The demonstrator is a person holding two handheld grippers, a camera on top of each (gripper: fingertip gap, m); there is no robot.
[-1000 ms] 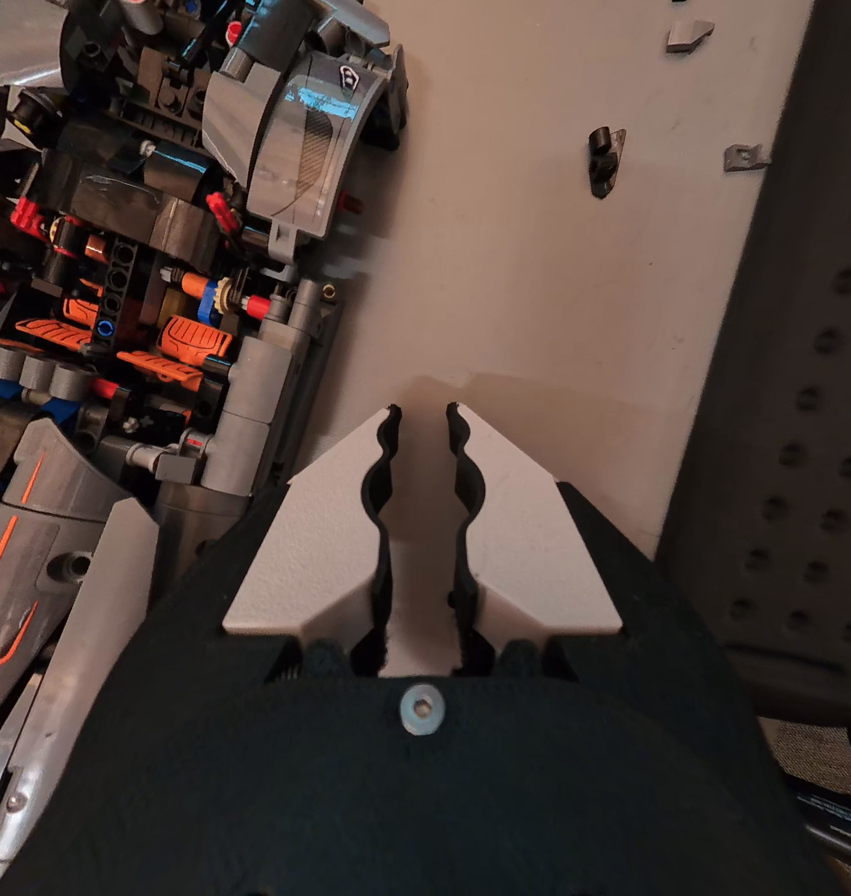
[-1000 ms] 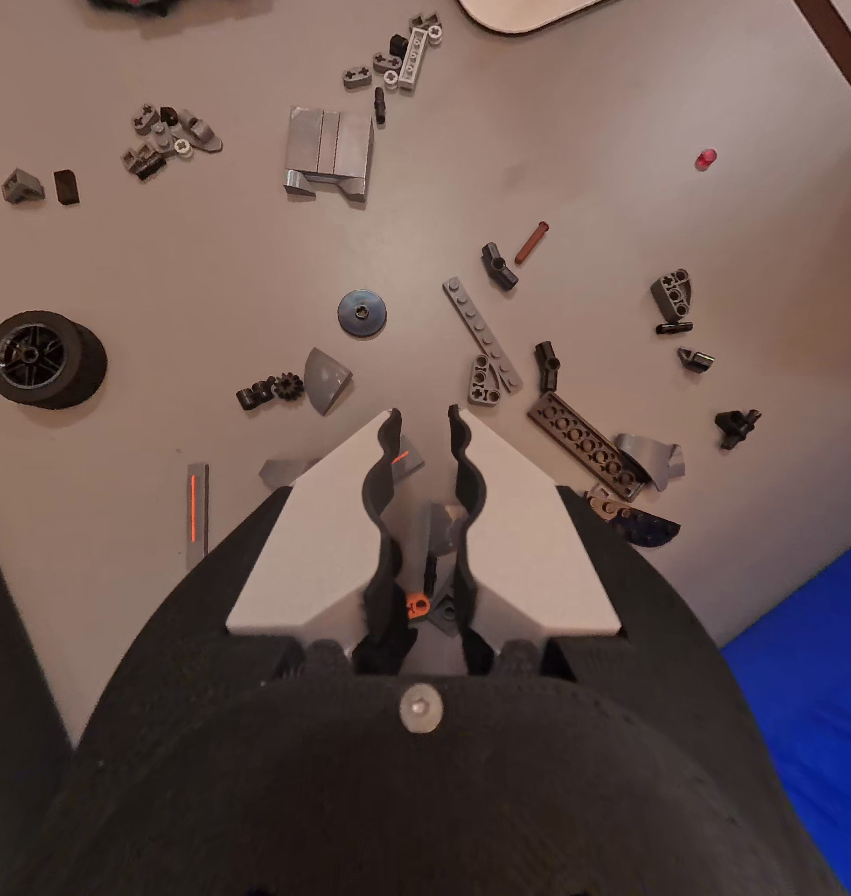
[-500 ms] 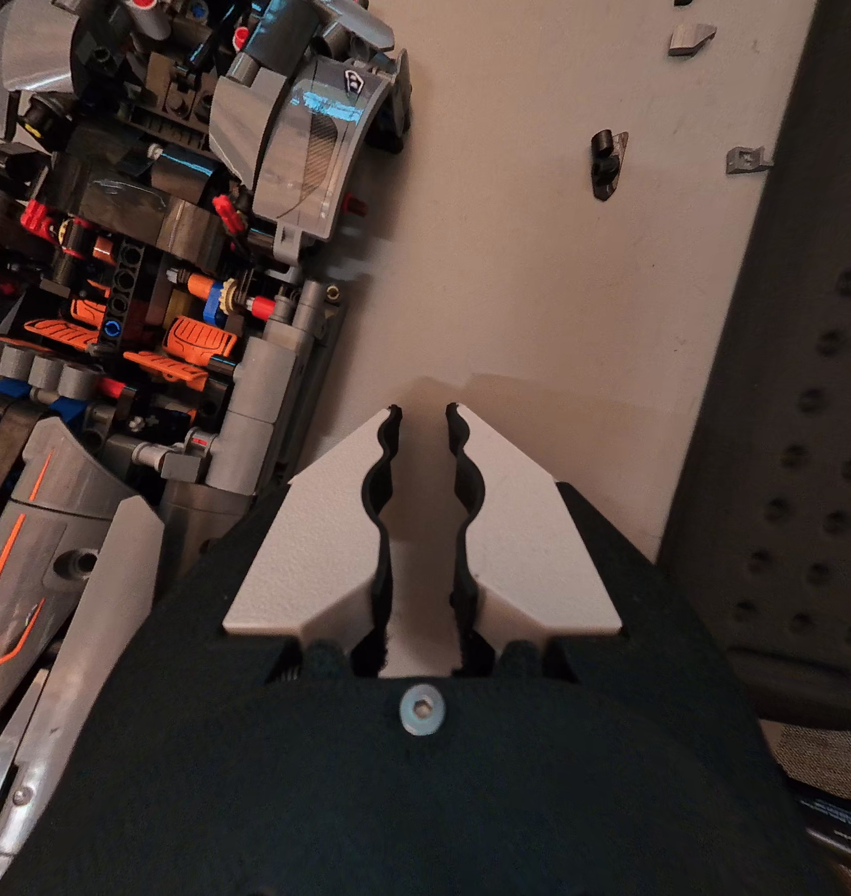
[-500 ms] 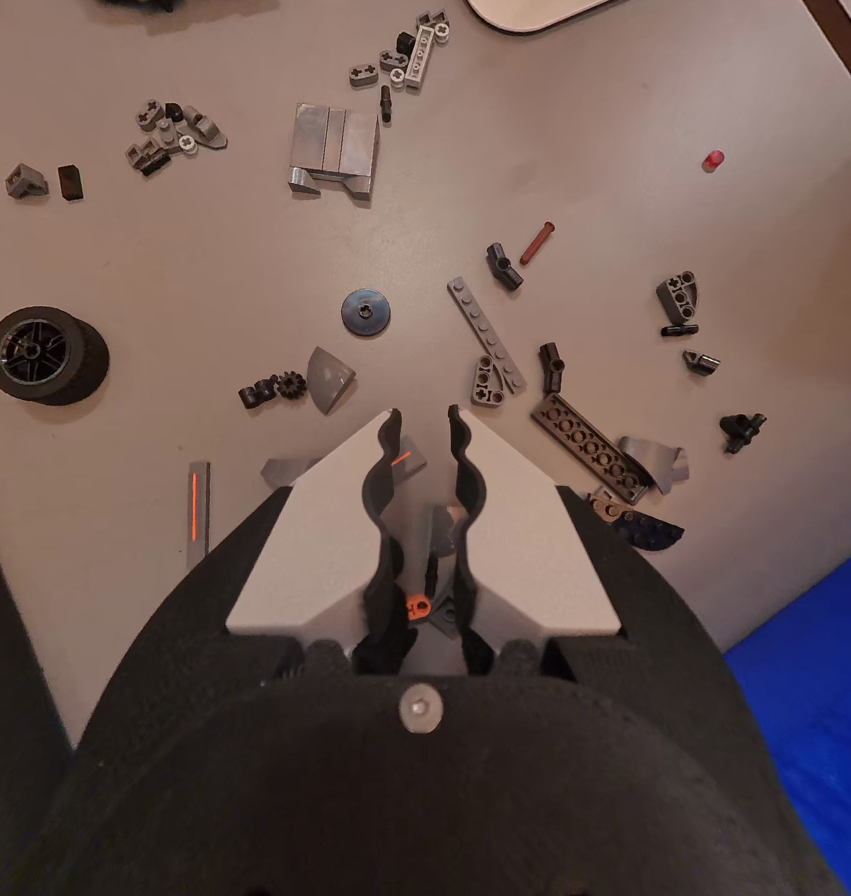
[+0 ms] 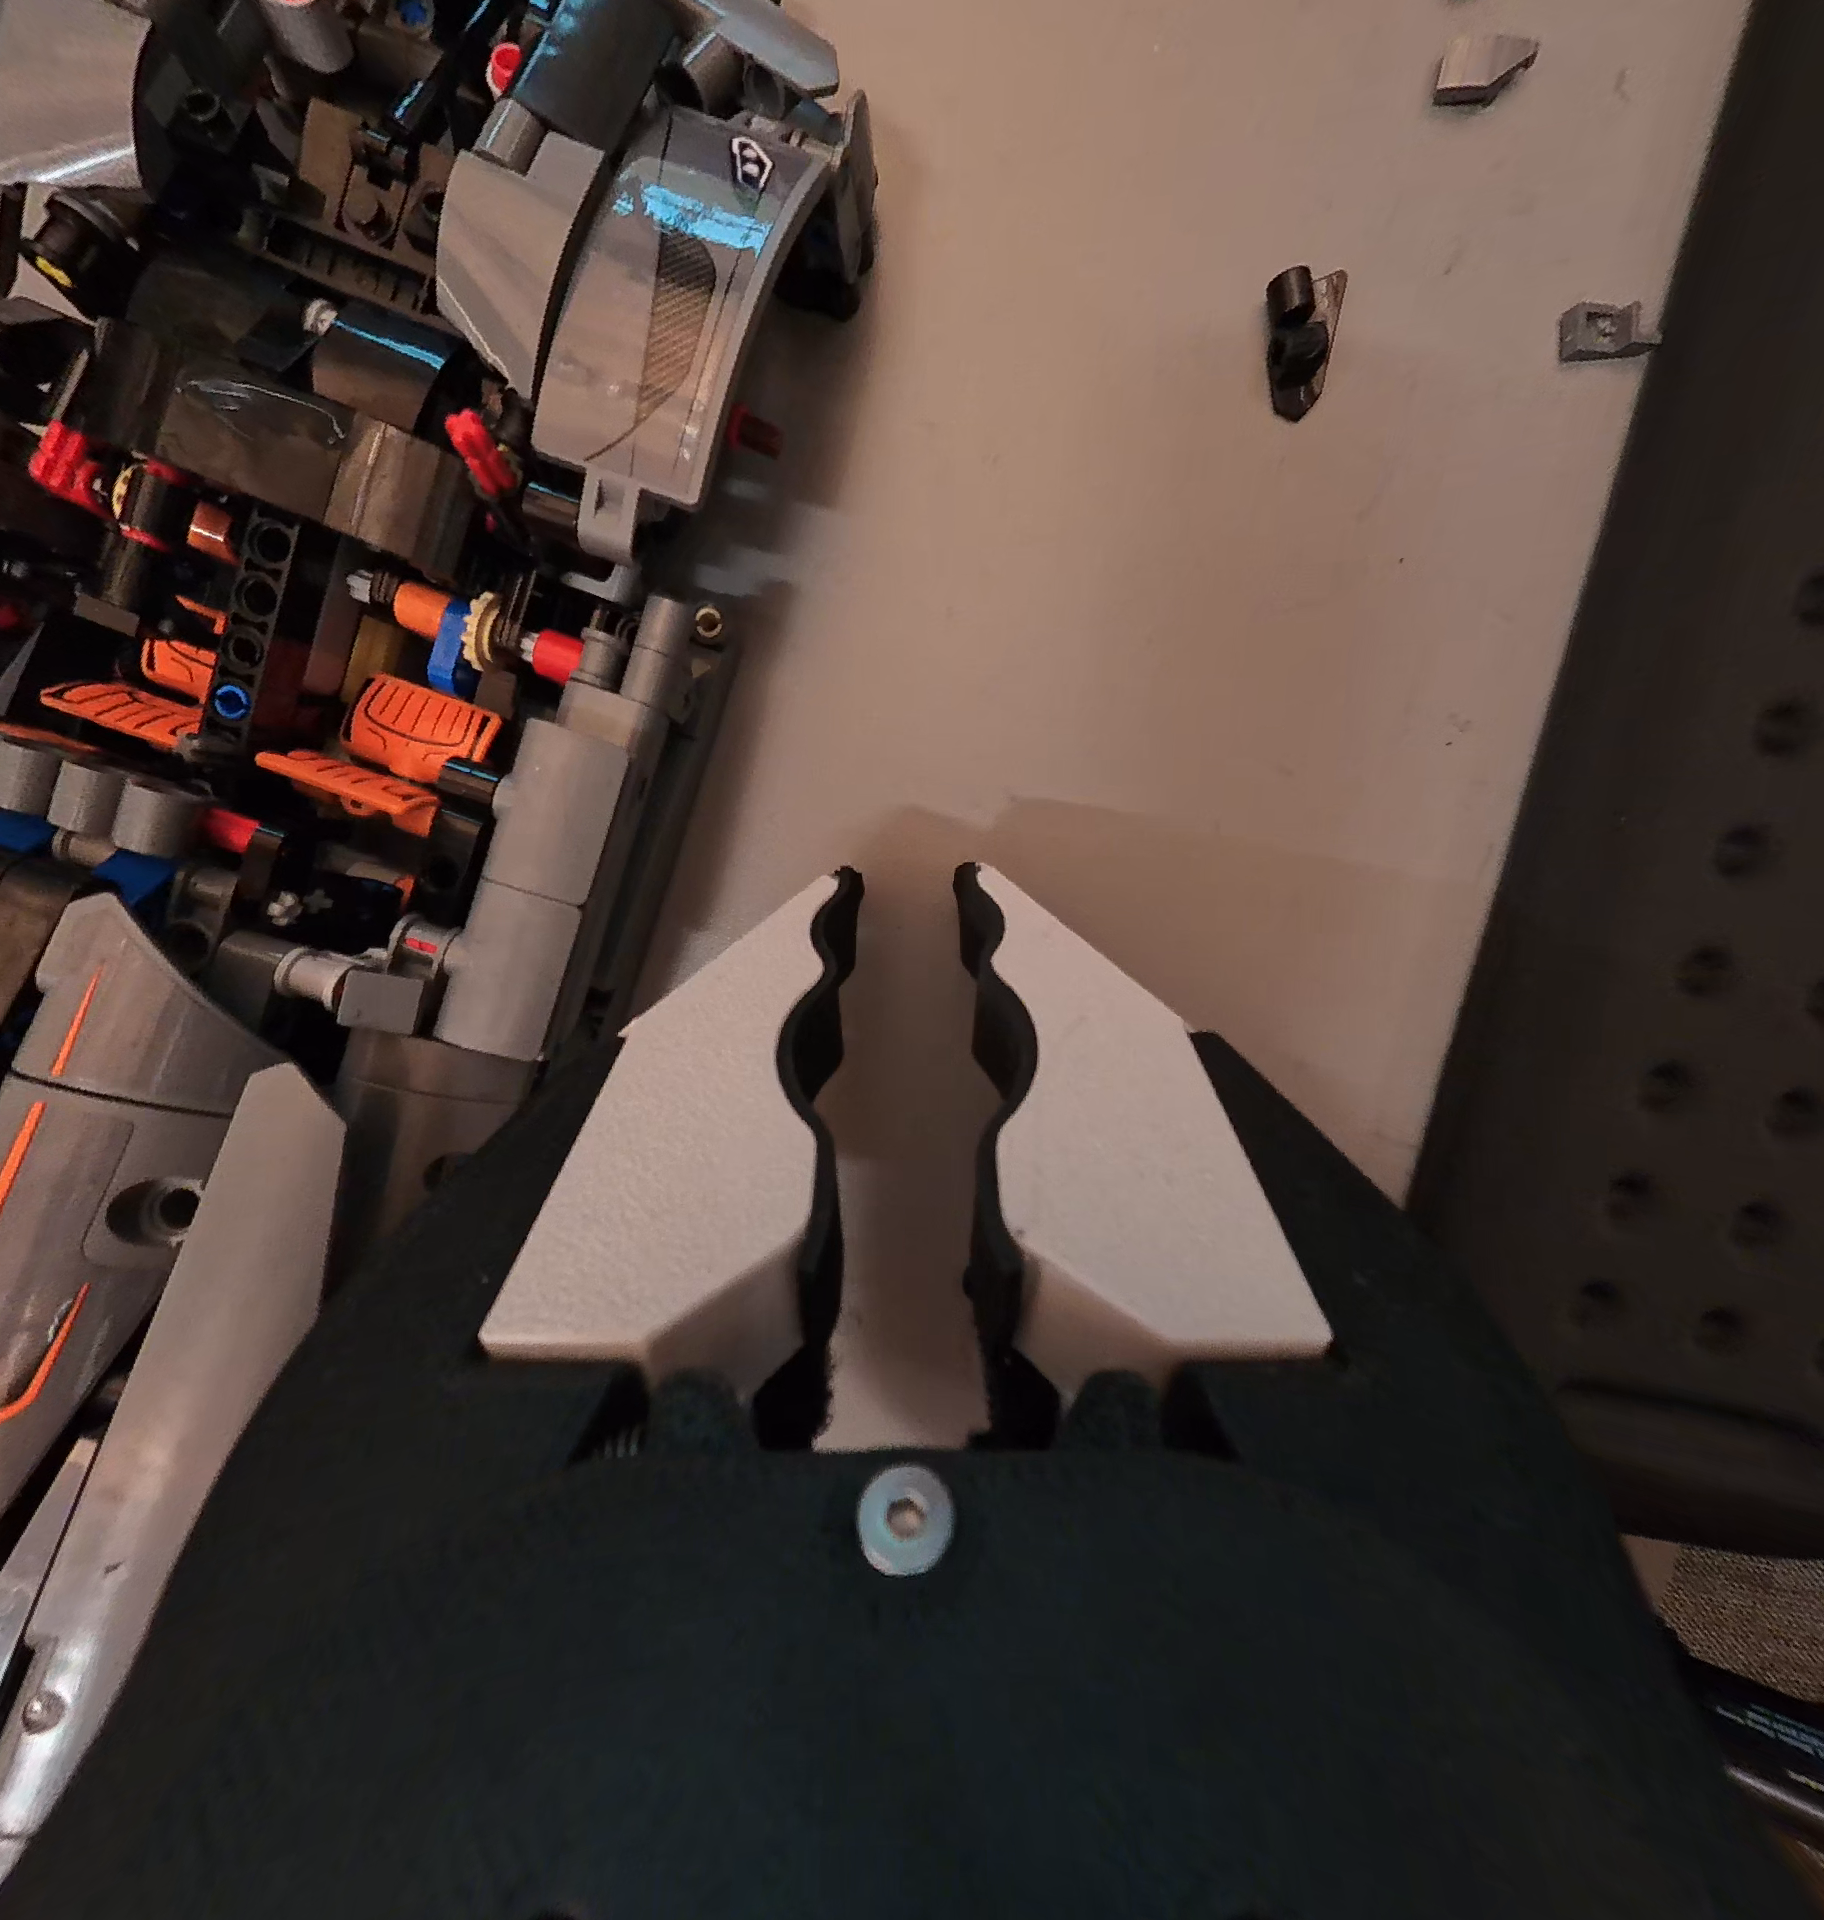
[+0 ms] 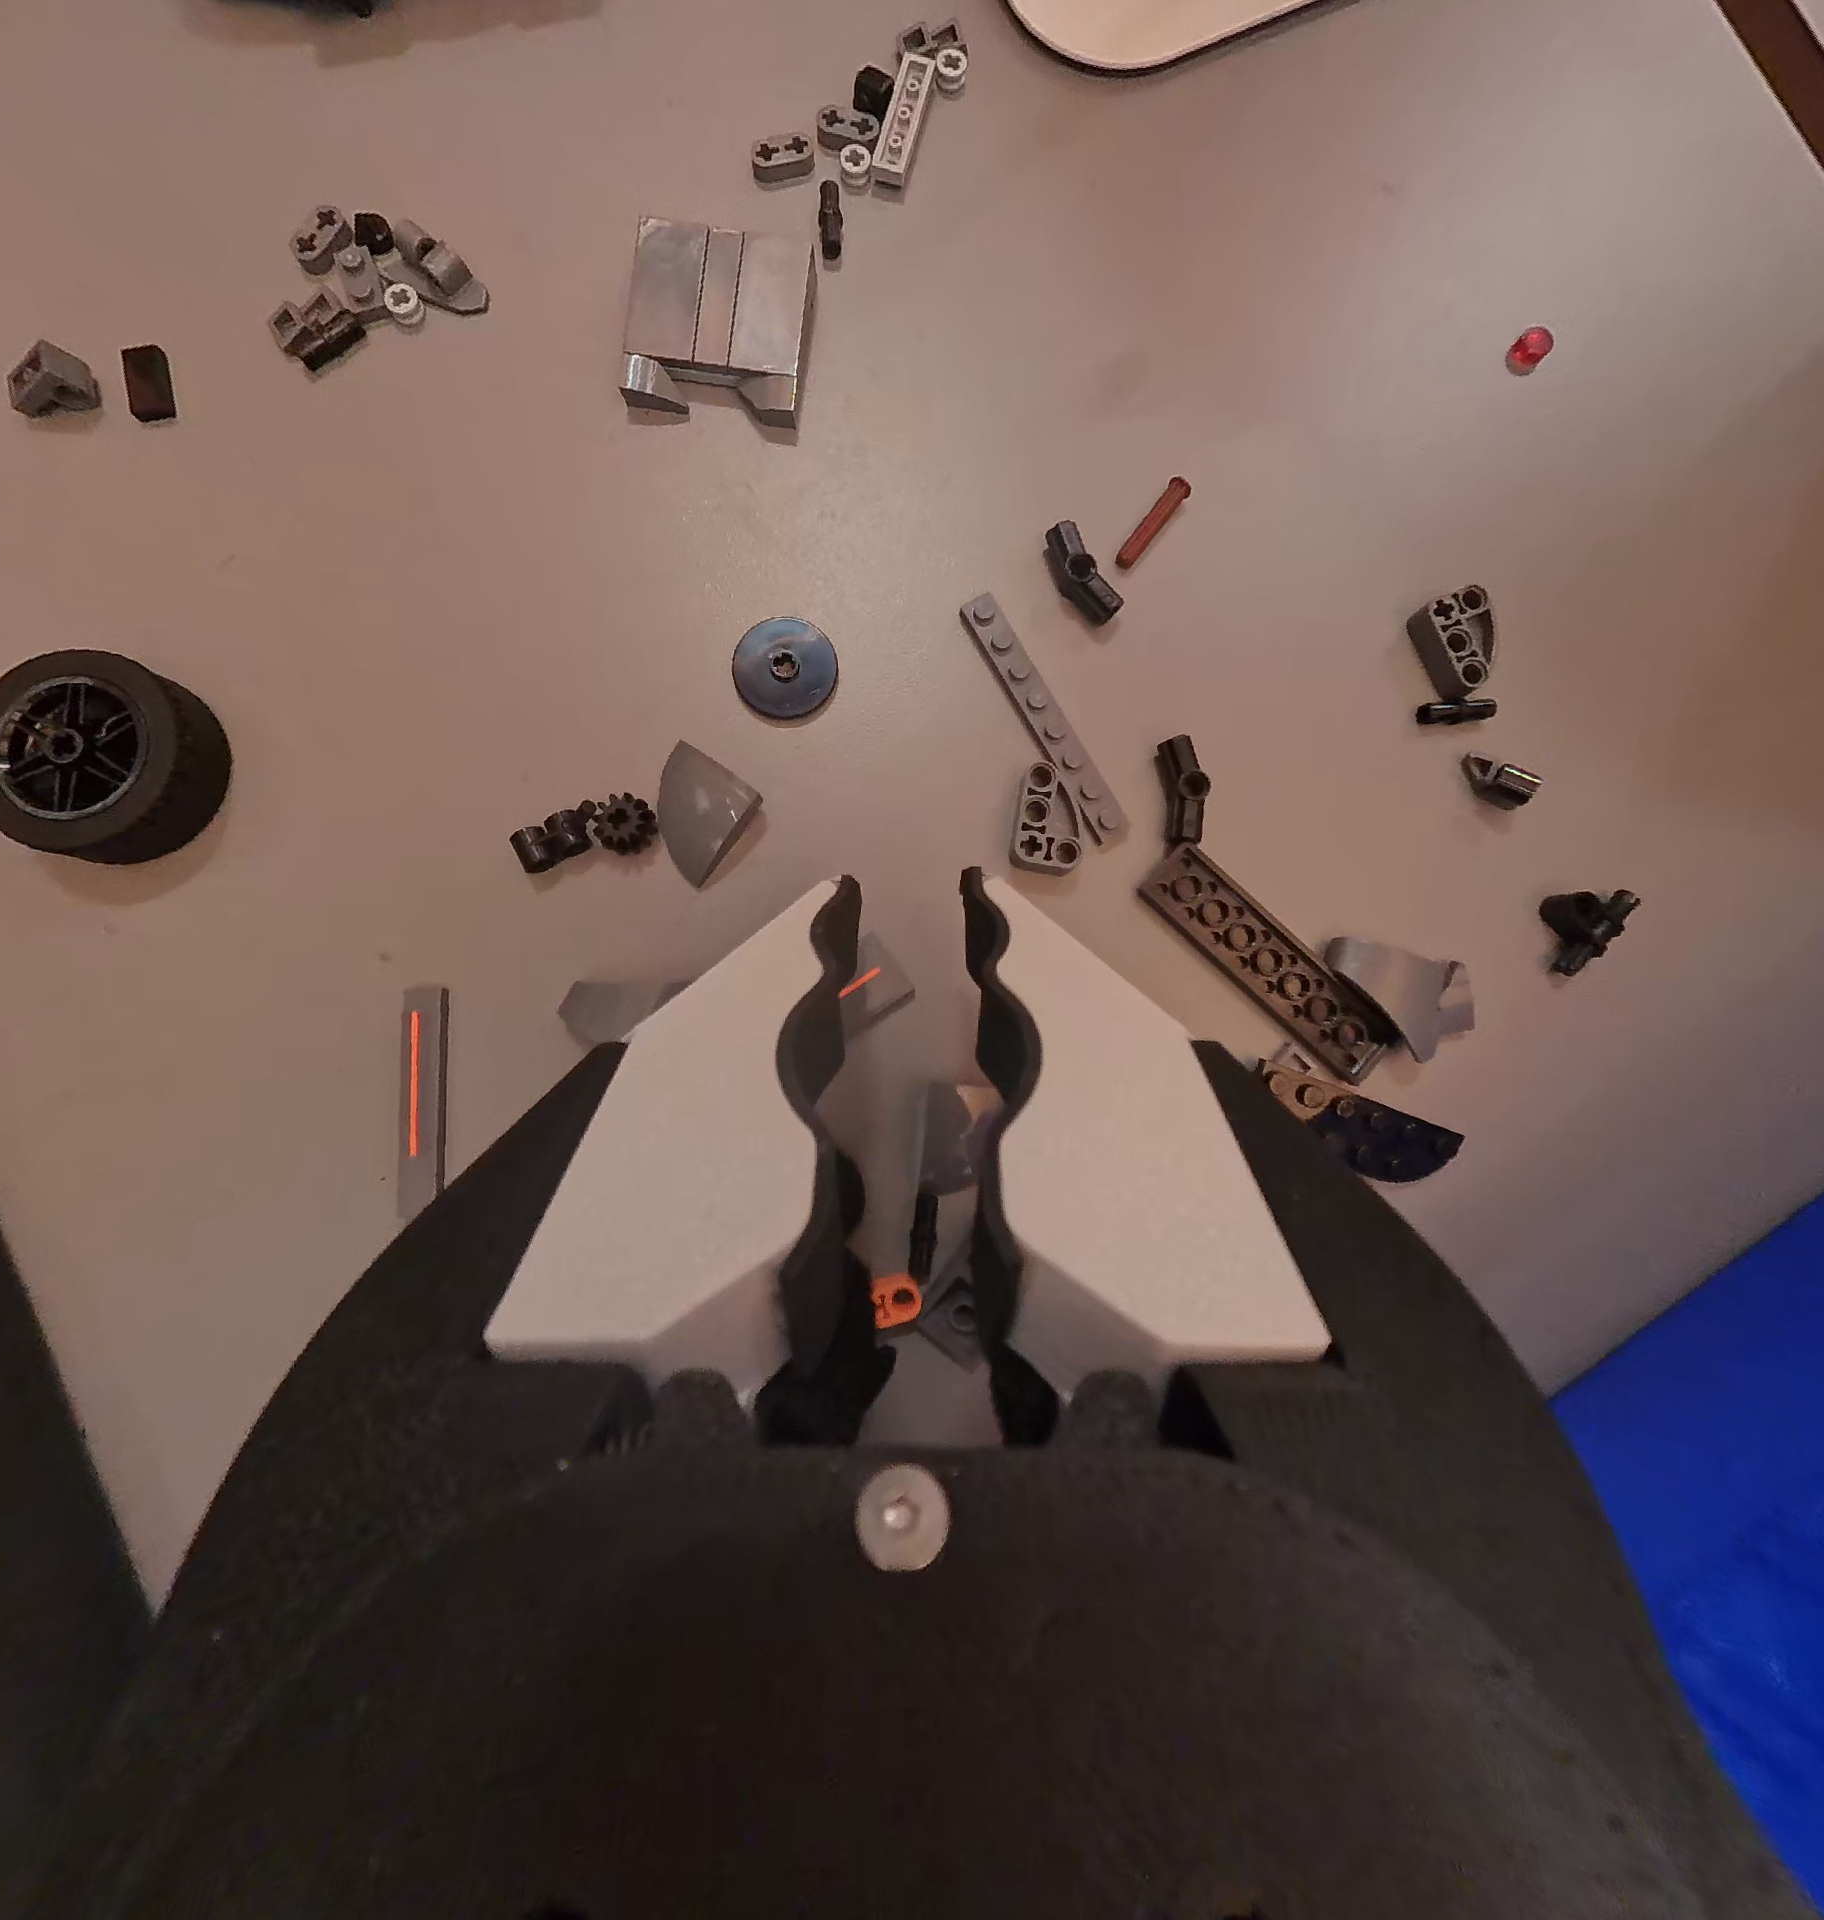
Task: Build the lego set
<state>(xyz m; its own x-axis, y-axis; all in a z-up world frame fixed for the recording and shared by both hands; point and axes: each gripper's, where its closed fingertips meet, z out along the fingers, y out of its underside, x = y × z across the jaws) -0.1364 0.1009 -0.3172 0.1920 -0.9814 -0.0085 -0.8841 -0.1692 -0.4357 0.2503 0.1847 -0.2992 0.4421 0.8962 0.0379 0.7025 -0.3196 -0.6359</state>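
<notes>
Left wrist view: the half-built lego car sits on the left of the worktop, its long axis running from the near edge up to the far one. Which end is the front is hard to call, since the frame cuts it off at the left, top and bottom. Orange seats and a grey curved wheel arch show in the open middle. The left tool hangs just right of the car, jaws parted by a narrow gap with nothing between them, only bare worktop. A few small loose bits lie far off, including a black clip. A dark perforated panel fills the right side.

Right wrist view: loose parts all over the worktop. A black wheel is at far left, a grey sloped block up the middle, and a long thin grey plate runs diagonally. The right tool is slightly open too and grips nothing. Through the gap you see pieces lying below, like a small orange connector, partly hidden by the fingers. Whether the tool touches them is impossible to say.
</notes>
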